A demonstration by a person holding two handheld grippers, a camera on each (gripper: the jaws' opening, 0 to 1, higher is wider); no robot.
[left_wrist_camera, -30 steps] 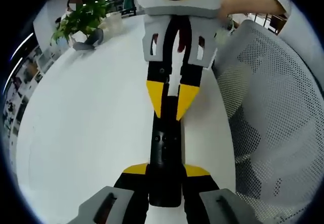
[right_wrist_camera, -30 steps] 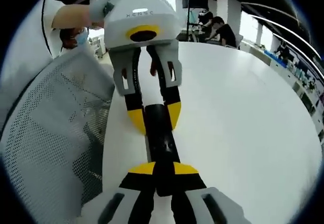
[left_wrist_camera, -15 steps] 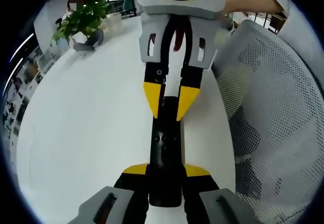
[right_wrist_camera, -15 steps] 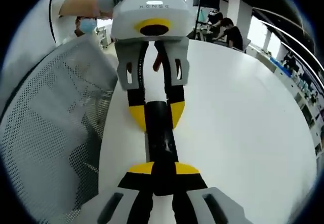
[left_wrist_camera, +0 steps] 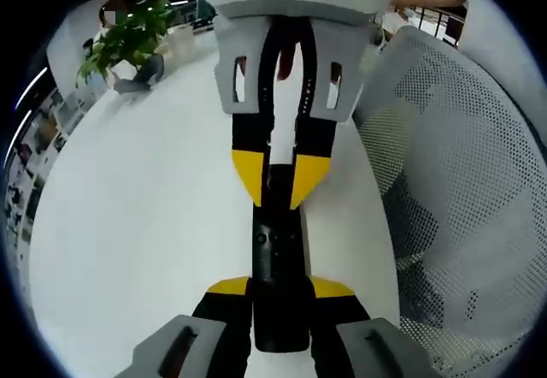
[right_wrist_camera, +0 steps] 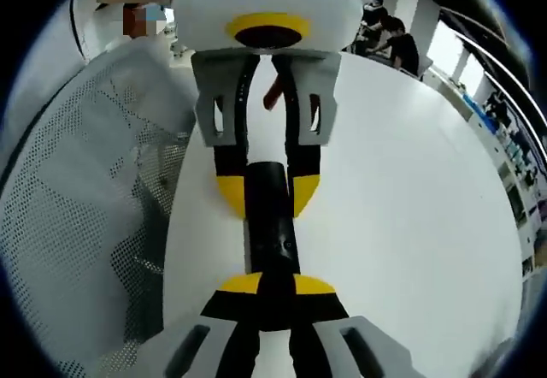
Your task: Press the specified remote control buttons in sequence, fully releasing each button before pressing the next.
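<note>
Closer now, both yellow-tipped claws, left claw (left_wrist_camera: 278, 288) and right claw (right_wrist_camera: 275, 282), clamp the slim black remote (left_wrist_camera: 279, 254)

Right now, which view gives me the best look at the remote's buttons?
The left gripper view: the remote shows a longer bare stretch there, with small buttons visible between the two tongs. In the right gripper view the remote shows a shorter stretch, with only faint marks on it.

The right gripper (left_wrist_camera: 278, 186) has been brought nearer along the slim black remote control (left_wrist_camera: 278, 258), closing to overlap it.
</note>
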